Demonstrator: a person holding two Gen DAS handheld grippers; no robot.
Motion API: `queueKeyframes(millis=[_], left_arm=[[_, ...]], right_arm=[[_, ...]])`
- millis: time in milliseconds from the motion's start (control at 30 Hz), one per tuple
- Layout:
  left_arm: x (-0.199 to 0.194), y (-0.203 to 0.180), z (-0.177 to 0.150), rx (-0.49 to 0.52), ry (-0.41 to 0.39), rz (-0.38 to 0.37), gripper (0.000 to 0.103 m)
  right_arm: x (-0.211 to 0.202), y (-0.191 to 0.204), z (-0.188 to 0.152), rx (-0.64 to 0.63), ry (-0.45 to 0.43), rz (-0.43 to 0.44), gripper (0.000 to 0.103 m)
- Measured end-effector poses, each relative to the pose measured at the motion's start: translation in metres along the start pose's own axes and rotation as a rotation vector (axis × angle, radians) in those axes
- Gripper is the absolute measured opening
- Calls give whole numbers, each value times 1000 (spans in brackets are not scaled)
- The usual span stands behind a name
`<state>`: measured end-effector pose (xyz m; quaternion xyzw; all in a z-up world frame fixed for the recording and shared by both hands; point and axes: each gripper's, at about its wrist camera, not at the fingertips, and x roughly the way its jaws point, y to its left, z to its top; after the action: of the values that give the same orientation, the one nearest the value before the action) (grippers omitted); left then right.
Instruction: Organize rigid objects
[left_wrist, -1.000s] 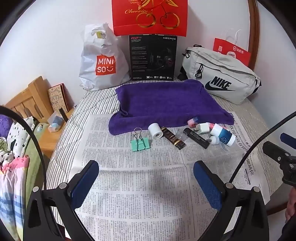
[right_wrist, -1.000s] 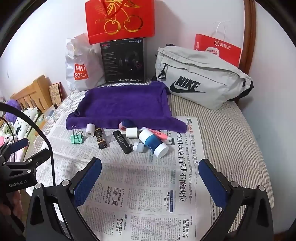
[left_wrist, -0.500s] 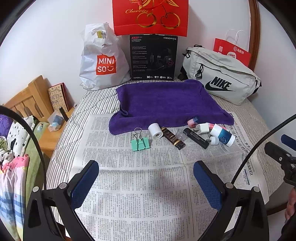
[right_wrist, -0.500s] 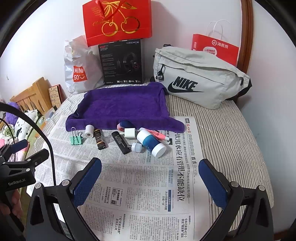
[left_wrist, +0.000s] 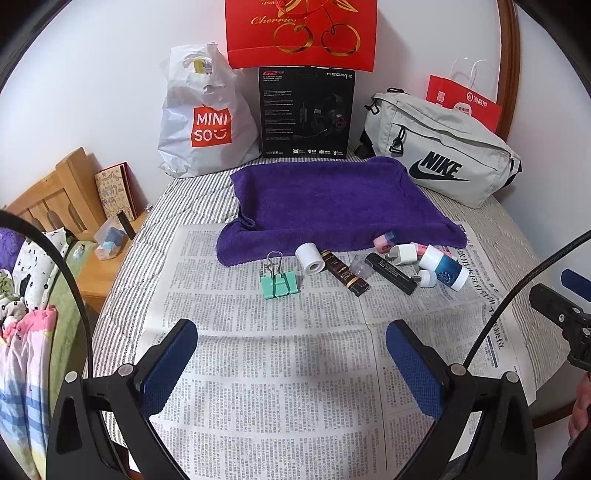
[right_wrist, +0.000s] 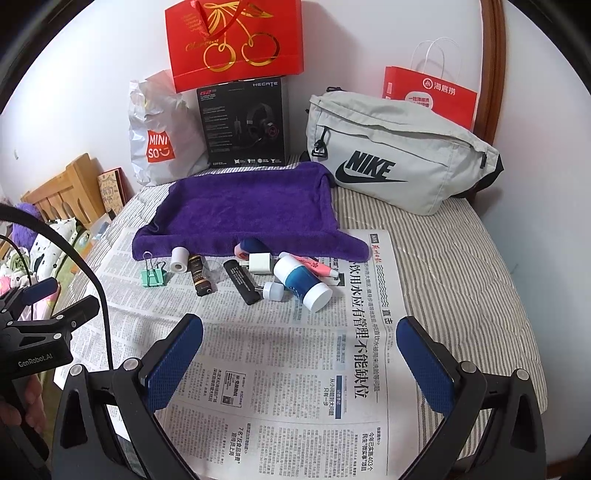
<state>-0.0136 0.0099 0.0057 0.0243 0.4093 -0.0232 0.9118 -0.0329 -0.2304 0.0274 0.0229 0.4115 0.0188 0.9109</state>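
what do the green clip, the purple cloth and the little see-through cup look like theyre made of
Clip: painted metal by the look, a matte mint body with thin shiny wire handles.
Cloth: soft terry or microfibre, with fuzzy pile and limp rolled edges.
Cup: probably clear plastic; the newspaper shows through it, though glass can't be ruled out.

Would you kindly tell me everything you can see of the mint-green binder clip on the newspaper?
The binder clip has a mint-green body that looks like painted metal, and two silver wire handles folded up toward the purple towel. It rests on the newspaper, at the left end of the row of small items, just left of the white roll and apart from it. Nothing grips it; both grippers hang open, well short of it.
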Motion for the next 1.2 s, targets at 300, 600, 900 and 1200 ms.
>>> queueKeyframes(millis=[300,600,900,1200], left_arm=[[-1,-3,-1,6,2,-4,103],[0,-3,-1,7,7,-1,103],[1,-2,0,14,10,4,103],[1,-2,0,13,17,10,103]], right_arm=[[-2,0,-1,1,-2,1,103],[-1,0,-1,5,6,5,103],[-1,0,-1,8,5,4,103],[-1,-1,-1,7,5,5,103]])
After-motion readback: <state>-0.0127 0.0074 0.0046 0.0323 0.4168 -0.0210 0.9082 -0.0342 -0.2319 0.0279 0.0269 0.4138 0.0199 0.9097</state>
